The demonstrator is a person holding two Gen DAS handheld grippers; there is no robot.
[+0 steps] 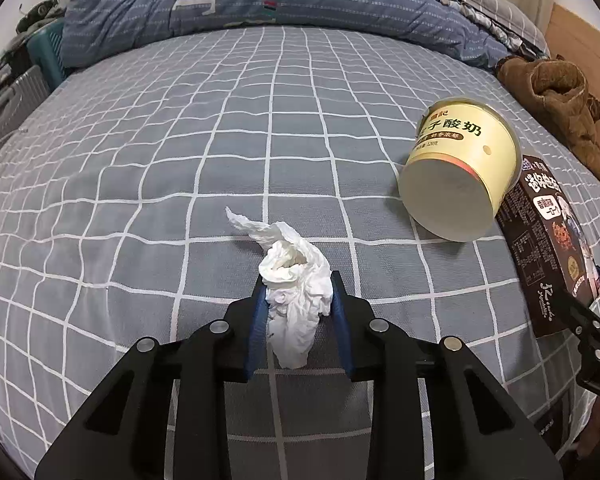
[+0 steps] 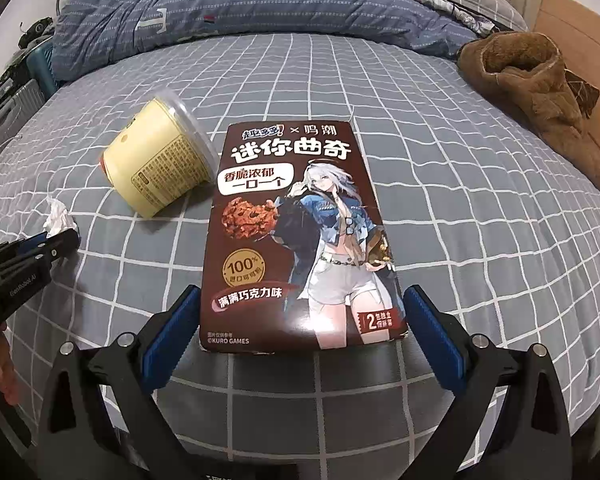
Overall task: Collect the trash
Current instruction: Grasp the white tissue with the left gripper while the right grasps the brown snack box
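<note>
A crumpled white tissue point(image 1: 296, 304) stands on the grey checked bed sheet point(image 1: 140, 200), and my left gripper point(image 1: 298, 280) is shut on it, its blue pads pressing both sides. A brown cookie box point(image 2: 300, 220) lies flat on the sheet. My right gripper point(image 2: 300, 292) is open, its pads just outside the long sides of the box's near end. A pale yellow yogurt cup point(image 2: 156, 168) lies on its side to the left of the box. In the right wrist view the left gripper point(image 2: 60, 240) and the tissue point(image 2: 56, 216) show at the far left.
A brown fleece garment point(image 2: 532, 76) lies at the right side of the bed. A bunched blue striped quilt point(image 1: 260, 0) fills the far end. A grey suitcase point(image 1: 8, 100) stands off the bed's left edge. A hand point(image 2: 0, 364) holds the left gripper.
</note>
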